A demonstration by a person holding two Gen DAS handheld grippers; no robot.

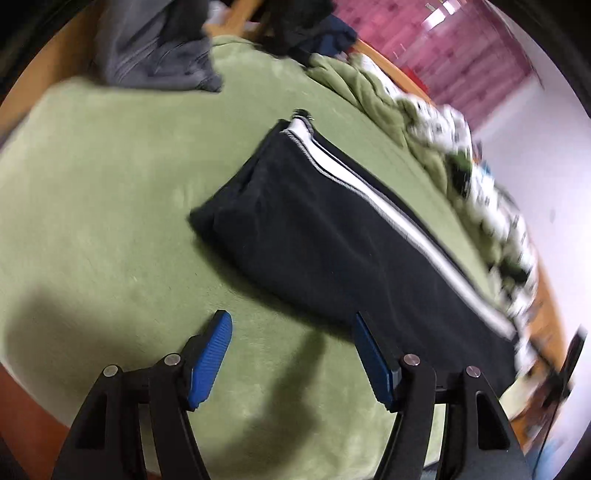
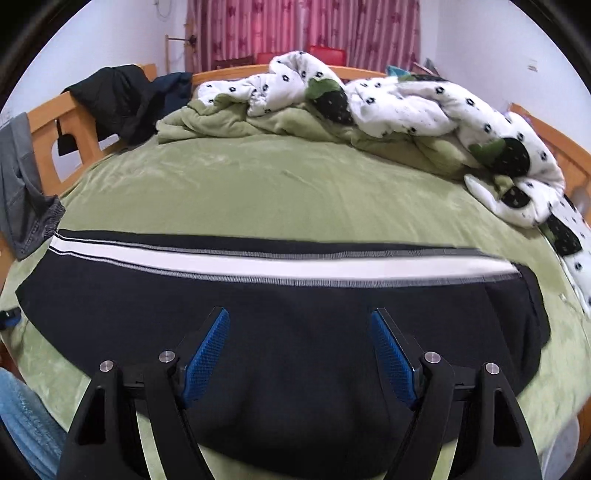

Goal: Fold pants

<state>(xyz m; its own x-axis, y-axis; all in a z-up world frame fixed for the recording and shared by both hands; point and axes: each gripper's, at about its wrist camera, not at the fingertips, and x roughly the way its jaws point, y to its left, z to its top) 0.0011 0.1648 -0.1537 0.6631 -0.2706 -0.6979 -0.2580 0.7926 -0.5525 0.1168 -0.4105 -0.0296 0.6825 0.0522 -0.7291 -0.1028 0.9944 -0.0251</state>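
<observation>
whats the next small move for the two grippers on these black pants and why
Probably lower the right gripper onto the near edge of the black pants and close on it. Both grippers are open and empty; the pants lie flat along the green blanket, folded lengthwise but still long. The left gripper hangs near one end.

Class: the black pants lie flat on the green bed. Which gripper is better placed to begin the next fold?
Probably the right gripper: it is open directly over the pants. The left gripper, also open, is over the green bed beside one end.

Wooden bed frame (image 2: 44, 122), pink curtains (image 2: 295, 29), white walls (image 2: 498, 55).
</observation>
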